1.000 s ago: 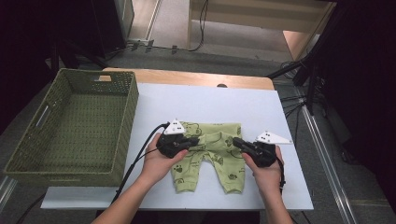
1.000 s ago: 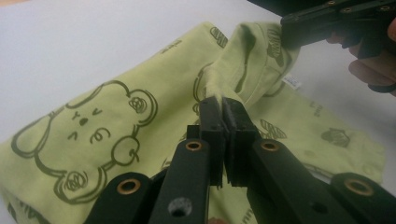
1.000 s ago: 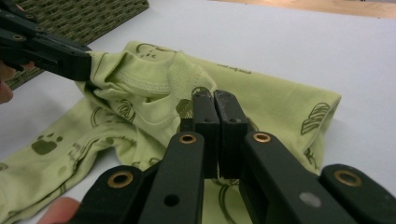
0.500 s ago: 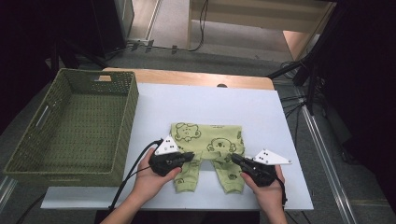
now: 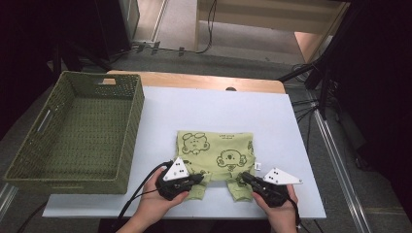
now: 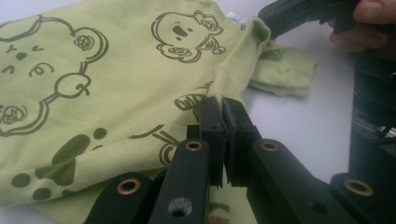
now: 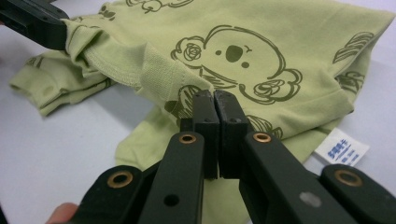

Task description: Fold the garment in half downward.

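Both grippers drawn nearer the person, left gripper and right gripper jaws clamped on green shorts (koala print)

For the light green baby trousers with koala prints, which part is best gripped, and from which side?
Grip the light green baby trousers with koala prints at the leg cuffs, coming from the table's near edge. The legs point towards the person and their hems bunch into thin folds that shut jaws can pinch, as the left claw and right claw do.
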Available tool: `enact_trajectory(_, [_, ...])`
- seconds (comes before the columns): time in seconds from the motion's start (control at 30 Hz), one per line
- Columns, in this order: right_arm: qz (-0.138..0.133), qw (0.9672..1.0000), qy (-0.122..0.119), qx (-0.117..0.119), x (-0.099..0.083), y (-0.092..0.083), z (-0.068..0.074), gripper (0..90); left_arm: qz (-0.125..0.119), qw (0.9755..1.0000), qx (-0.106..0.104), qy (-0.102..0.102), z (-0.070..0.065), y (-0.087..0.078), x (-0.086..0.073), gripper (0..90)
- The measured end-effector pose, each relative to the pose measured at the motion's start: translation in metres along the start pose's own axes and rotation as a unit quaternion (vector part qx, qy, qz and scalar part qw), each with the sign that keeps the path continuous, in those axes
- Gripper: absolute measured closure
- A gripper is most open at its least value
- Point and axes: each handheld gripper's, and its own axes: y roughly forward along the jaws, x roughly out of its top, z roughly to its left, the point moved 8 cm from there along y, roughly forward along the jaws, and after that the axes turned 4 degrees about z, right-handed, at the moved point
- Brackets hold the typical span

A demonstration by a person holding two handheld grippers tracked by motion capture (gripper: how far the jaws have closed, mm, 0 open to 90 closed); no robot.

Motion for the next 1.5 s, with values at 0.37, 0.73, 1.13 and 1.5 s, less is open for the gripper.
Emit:
enact_trajectory(0.37, [0.001,0.9997,0.017,0.017,-0.005,-0.009,0.006,70.7,-0.015,0.9994,-0.028,-0.011,-0.006,-0.011,0.002,71.2])
enact_trajectory(0.73, [-0.011,0.9978,0.045,0.047,0.003,-0.006,0.021,80.3,0.033,0.9984,-0.012,-0.044,0.002,0.006,-0.01,78.8])
enact_trajectory(1.13, [0.05,0.997,0.048,0.034,-0.019,0.005,0.027,86.3,0.06,0.9974,-0.012,-0.038,0.001,0.009,-0.018,84.3])
enact_trajectory(1.5, [0.051,0.9971,0.046,0.033,-0.019,0.006,0.026,88.0,0.036,0.9987,0.014,-0.032,0.017,-0.001,0.015,81.4])
